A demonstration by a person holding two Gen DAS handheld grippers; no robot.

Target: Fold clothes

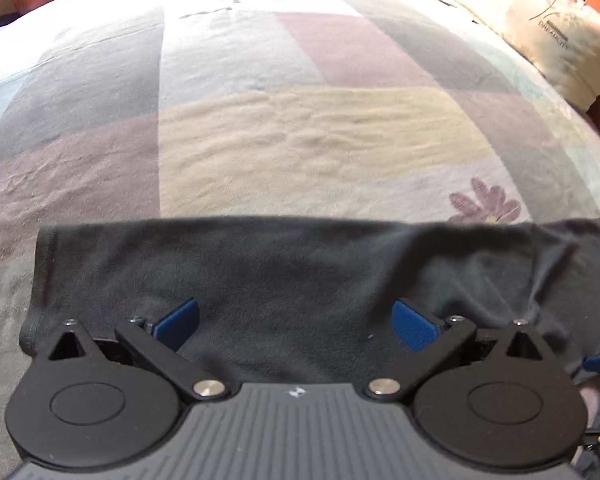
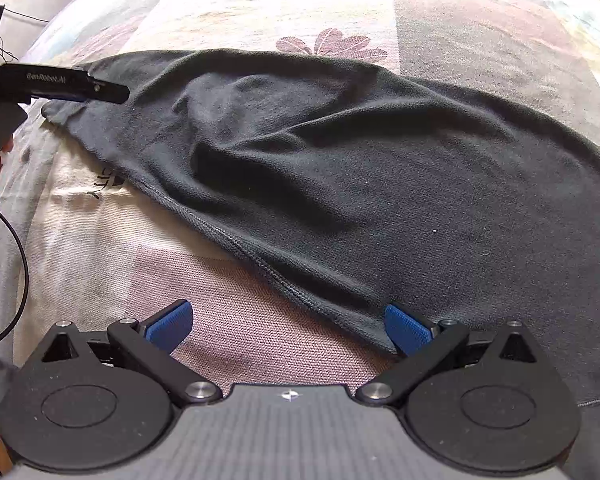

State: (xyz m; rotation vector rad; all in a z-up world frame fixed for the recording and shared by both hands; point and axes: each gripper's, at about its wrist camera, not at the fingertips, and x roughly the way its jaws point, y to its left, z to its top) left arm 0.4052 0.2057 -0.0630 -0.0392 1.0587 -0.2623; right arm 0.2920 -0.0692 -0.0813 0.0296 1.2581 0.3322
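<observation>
Fingers of both grippers are standing spread, pinching nothing. Left gripper (image 1: 296, 326) is hovering over the dark garment (image 2: 340, 168) lying rumpled on the patchwork bedspread (image 1: 300, 140); right gripper (image 2: 288, 326) is straddling its hem. Folding is probably just starting; next, each should be closing on an edge.

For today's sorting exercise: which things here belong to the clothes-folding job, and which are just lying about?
Belongs to the job:
dark grey garment
left gripper
right gripper

Just there:
patchwork bedspread
pillow
black cable
</observation>
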